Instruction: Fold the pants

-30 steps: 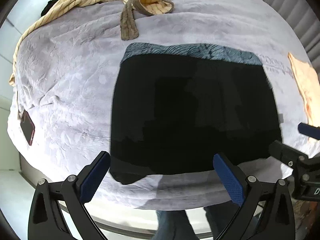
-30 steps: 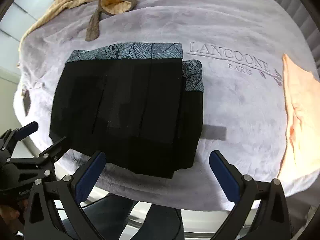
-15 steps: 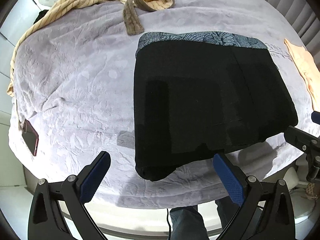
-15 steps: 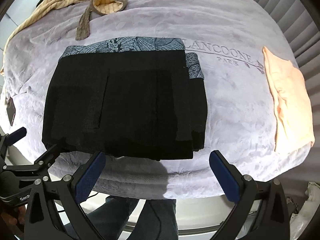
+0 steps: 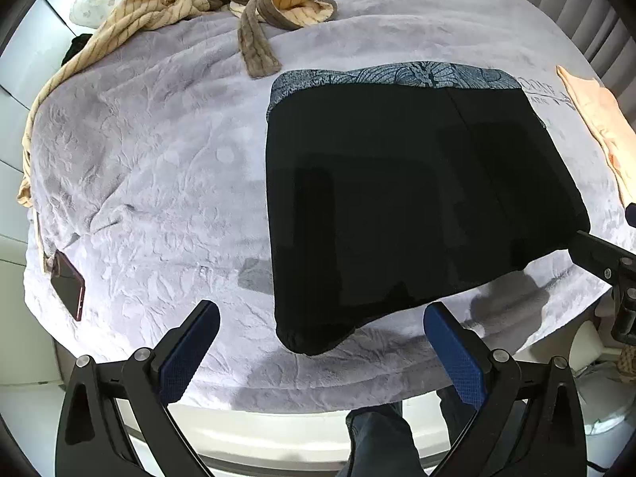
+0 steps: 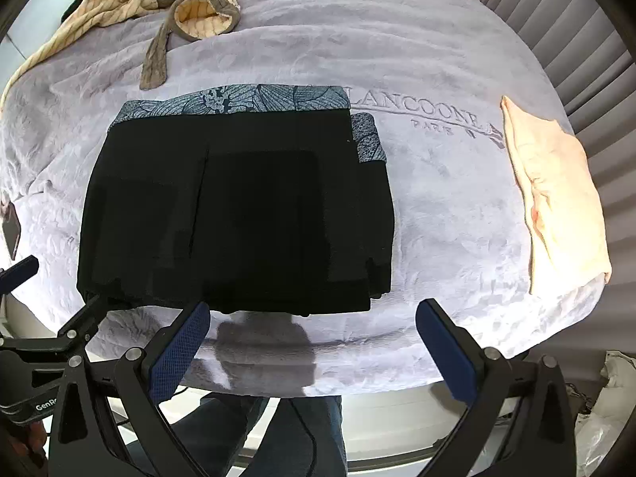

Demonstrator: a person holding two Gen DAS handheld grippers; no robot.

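The black folded pants with a blue leaf-patterned waistband are seen lying flat on the pale lilac embossed plush blanket that covers the bed, the waistband turned toward twelve o'clock and the folded lower edge toward six o'clock, near the blanket's front edge. In the left wrist view the left gripper is held wide open above the front edge of the bed, nothing being held between its blue-padded fingers; the nearest corner of the pants is found just beyond the gap, at about twelve o'clock from it, and the bulk of the garment spreads toward one o'clock. No contact between fingers and cloth is shown. In the right wrist view the right gripper is likewise spread wide and empty, and the pants are placed straight ahead, from eleven to twelve o'clock, their lower edge lying just past the tip of the left-hand pad. A smaller patterned flap is seen at the pants' right side. The left gripper's black frame is visible at nine o'clock in this view, close to the pants' lower left corner. A folded peach cloth lies at two o'clock, well apart from the pants, and a beige striped robe with a brown belt is heaped at eleven o'clock on the far side. A dark phone with a red edge rests at nine o'clock in the left view.
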